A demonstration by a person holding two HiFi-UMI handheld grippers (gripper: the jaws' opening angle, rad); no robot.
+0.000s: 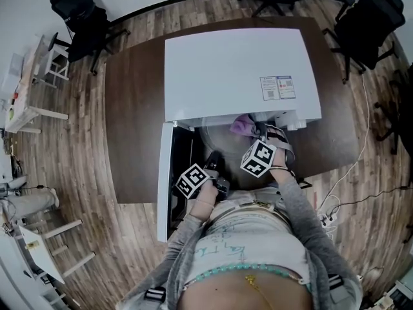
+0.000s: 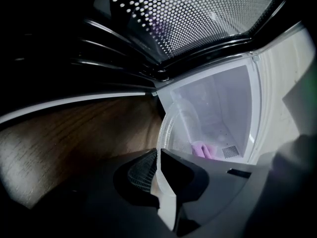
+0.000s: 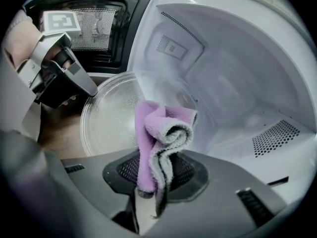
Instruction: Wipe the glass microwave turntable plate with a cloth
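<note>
The clear glass turntable plate (image 1: 214, 136) stands tilted at the mouth of the white microwave (image 1: 239, 63). My left gripper (image 1: 216, 168) is shut on the plate's near rim; in the left gripper view the rim (image 2: 181, 125) runs up from between the jaws of the left gripper (image 2: 159, 155). My right gripper (image 1: 261, 136) is shut on a folded purple cloth (image 1: 242, 124) with a grey underside. In the right gripper view the cloth (image 3: 161, 133) rises from the right gripper (image 3: 154, 182) just in front of the plate (image 3: 111, 118), and the left gripper (image 3: 64, 83) holds the plate's left edge.
The microwave door (image 1: 165, 173) hangs open on the left, with its perforated window (image 2: 198, 14) close above the left gripper. The white cavity (image 3: 237, 83) lies behind the plate. The microwave sits on a dark wooden table (image 1: 135, 128). Office chairs (image 1: 80, 15) stand beyond.
</note>
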